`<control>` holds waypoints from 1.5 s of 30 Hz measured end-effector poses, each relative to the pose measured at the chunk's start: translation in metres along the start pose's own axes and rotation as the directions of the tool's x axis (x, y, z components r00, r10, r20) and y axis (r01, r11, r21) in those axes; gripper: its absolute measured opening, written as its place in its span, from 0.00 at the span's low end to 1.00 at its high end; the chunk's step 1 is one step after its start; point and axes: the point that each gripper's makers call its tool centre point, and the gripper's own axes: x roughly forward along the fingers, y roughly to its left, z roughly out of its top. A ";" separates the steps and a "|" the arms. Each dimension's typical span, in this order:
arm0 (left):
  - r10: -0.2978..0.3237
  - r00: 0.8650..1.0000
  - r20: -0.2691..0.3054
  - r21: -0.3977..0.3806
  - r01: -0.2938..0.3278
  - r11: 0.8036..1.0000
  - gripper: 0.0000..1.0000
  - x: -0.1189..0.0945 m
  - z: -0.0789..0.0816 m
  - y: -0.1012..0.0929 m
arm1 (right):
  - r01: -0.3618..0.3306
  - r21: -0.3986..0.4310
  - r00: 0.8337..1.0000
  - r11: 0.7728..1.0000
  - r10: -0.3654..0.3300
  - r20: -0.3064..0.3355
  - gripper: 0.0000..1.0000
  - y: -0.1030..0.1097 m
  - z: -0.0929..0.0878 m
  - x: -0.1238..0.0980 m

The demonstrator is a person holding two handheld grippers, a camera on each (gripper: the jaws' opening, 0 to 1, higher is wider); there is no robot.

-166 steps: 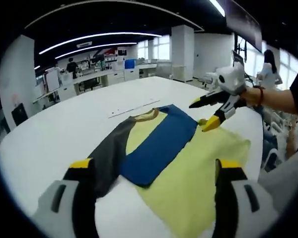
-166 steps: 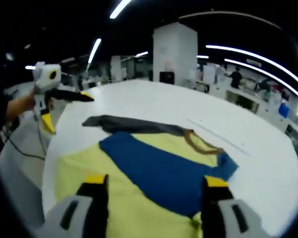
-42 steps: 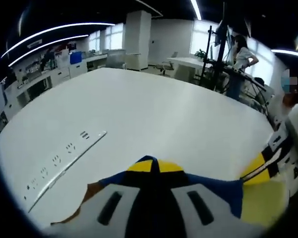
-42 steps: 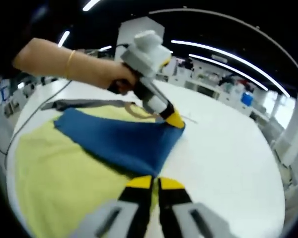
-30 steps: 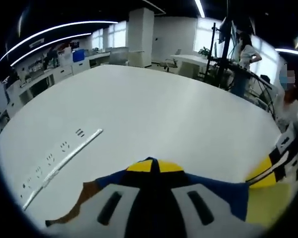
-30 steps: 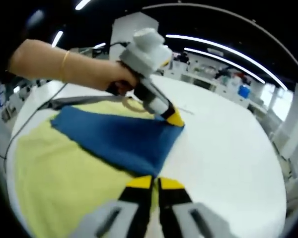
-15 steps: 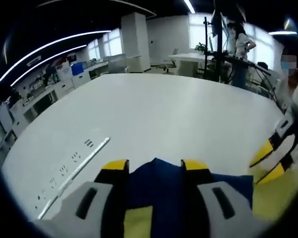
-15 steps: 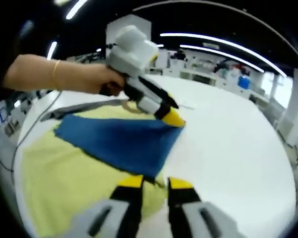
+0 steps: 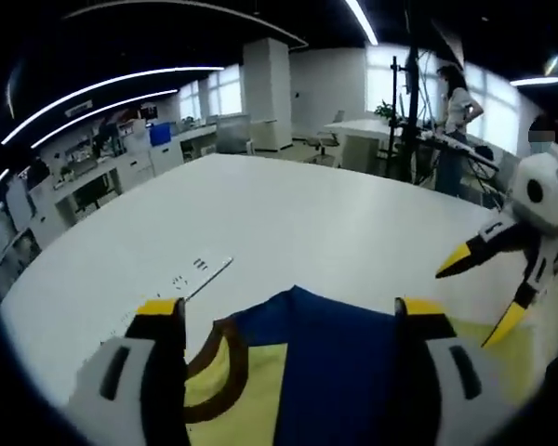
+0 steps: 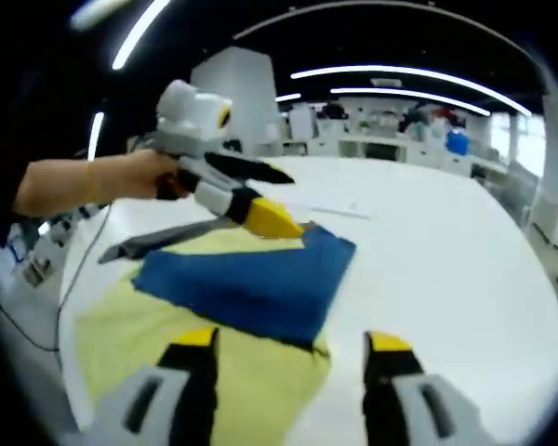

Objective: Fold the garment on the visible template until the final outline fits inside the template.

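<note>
The yellow garment (image 10: 158, 325) with its blue panel (image 10: 251, 283) folded over lies flat on the white desk (image 10: 446, 269). The left claw (image 10: 270, 200) hovers above the blue fold, jaws spread and seemingly empty; the right claw (image 10: 288, 358) is wide open, holding nothing.

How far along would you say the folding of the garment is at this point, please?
Done: the blue panel lies folded across the yellow garment. In hand: nothing; the left gripper and right gripper are open above it. Left: the yellow body and grey sleeve remain spread out.
</note>
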 end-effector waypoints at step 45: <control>0.387 0.920 -0.068 -0.235 -0.391 0.890 0.80 -0.289 -0.147 0.041 | -0.115 -0.066 0.992 0.991 0.112 -0.052 0.89 0.073 -0.004 -0.061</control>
